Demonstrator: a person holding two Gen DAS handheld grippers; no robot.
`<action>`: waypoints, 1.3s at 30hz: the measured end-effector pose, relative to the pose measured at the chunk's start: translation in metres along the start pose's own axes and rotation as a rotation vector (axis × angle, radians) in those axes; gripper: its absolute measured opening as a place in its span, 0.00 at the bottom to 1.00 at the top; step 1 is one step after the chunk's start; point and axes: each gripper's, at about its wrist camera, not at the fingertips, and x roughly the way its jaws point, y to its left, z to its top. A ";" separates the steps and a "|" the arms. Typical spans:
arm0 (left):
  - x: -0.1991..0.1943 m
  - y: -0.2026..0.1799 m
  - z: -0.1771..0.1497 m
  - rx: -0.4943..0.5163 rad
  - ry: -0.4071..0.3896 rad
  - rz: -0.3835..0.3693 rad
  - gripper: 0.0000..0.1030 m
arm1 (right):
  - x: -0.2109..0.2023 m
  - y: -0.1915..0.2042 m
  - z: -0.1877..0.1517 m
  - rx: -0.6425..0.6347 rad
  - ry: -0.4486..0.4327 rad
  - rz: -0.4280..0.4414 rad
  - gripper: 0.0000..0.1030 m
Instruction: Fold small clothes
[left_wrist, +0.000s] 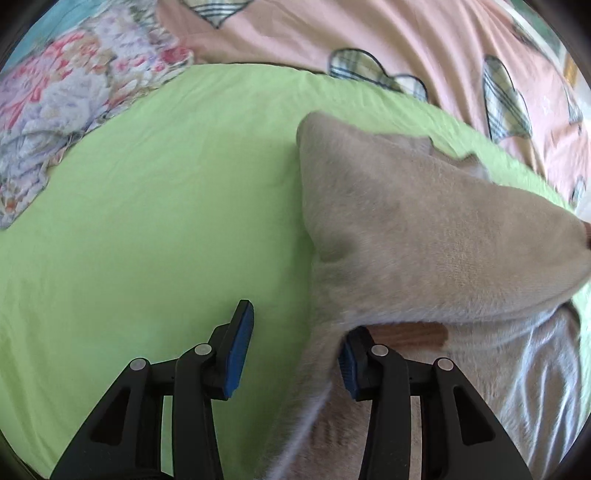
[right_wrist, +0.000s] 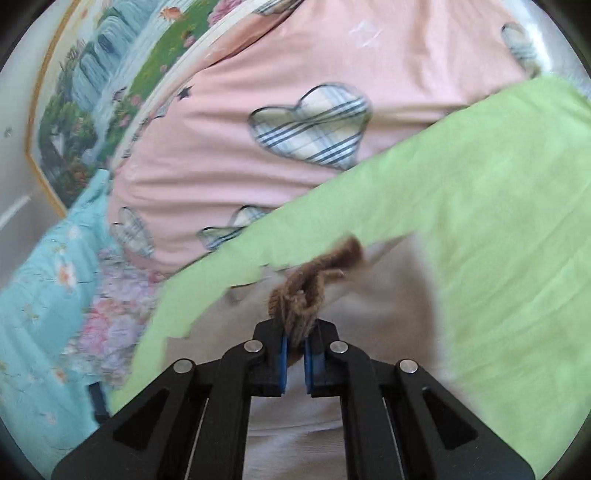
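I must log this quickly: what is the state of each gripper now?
Left gripper: jaws open, edge of the beige garment between them, not pinched.
Right gripper: jaws shut on the brown trim.

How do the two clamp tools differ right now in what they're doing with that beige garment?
The right gripper is pinched shut on the brown trim of the beige garment; the left gripper stands partly open, clamping nothing. The right one holds cloth between both pads; the left has the garment's edge draped only over one finger, the other finger over the green sheet. Both are black with blue pads.
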 end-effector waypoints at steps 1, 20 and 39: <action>-0.001 -0.007 -0.001 0.023 -0.006 0.018 0.40 | 0.008 -0.015 -0.004 0.018 0.036 -0.043 0.07; 0.017 0.026 0.049 -0.098 0.167 -0.456 0.64 | 0.035 -0.039 -0.036 -0.029 0.166 -0.094 0.07; 0.073 0.037 0.097 -0.123 0.180 -0.445 0.72 | 0.031 -0.036 -0.038 -0.037 0.155 -0.091 0.08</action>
